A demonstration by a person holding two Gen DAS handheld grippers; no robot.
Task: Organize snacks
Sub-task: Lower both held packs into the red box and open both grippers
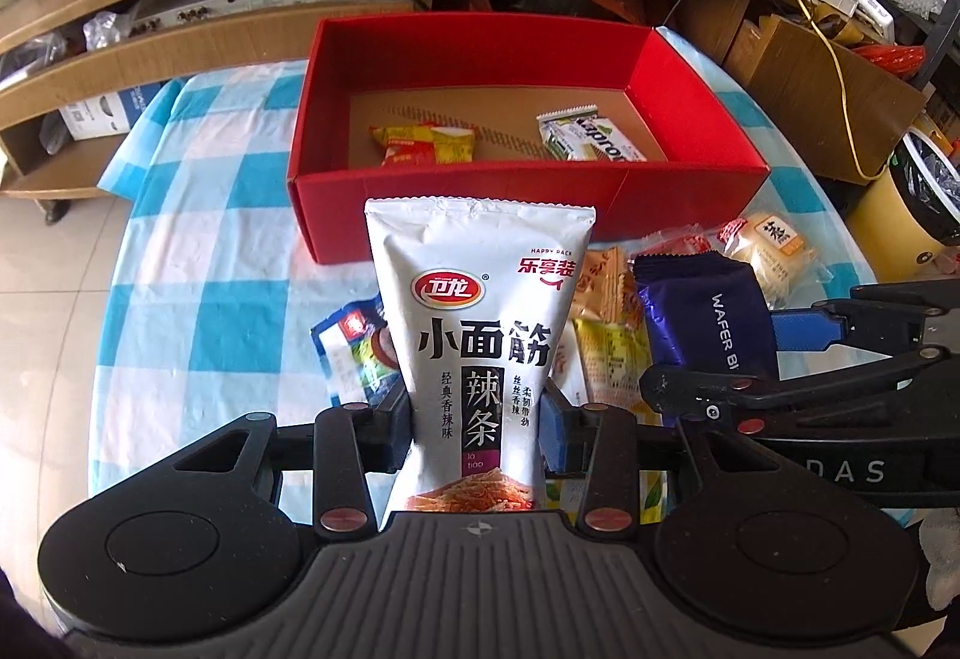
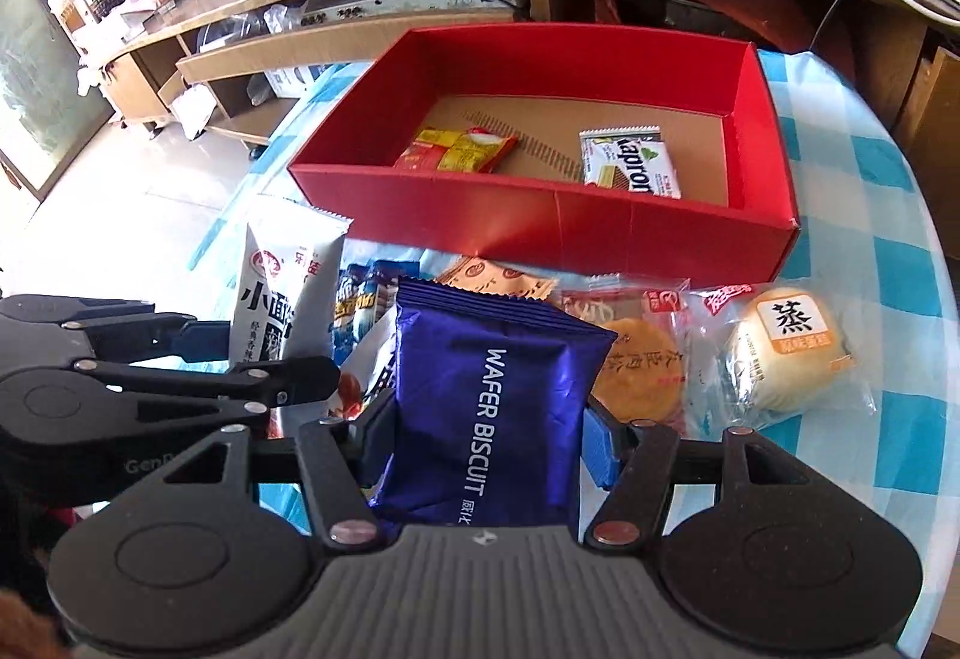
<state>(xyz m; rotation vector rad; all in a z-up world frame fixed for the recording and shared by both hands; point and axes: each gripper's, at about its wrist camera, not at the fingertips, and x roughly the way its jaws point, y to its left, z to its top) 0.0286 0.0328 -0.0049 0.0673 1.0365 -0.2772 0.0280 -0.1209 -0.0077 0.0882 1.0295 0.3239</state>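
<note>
Holding one snack each, both grippers hang near the front of the table, short of the open red cardboard box (image 1: 456, 215) that stands at the far side on the blue-and-white checked tablecloth (image 1: 198, 215). The left gripper (image 1: 474, 419) pinches the tall white spicy-strip packet (image 1: 480, 335) low on its body, so most of the packet stands free above the pads. The right gripper (image 2: 486, 437) clamps the glossy purple wafer biscuit packet (image 2: 498, 389) near its lower half.

The two tools sit close together, the right one's linkage just beside the white packet, so a joint move toward the box could make them knock and twist a packet loose. Both wrappers look slick and air-filled; a slip seems possible if either tilts. The near box wall is also a hazard: a low approach would catch a packet's top edge on it. Inside, a yellow-red sachet (image 2: 462, 149) and a green-and-white wafer pack (image 2: 630, 164) already lie on the floor, and dropping onto them could leave things piled untidily.
</note>
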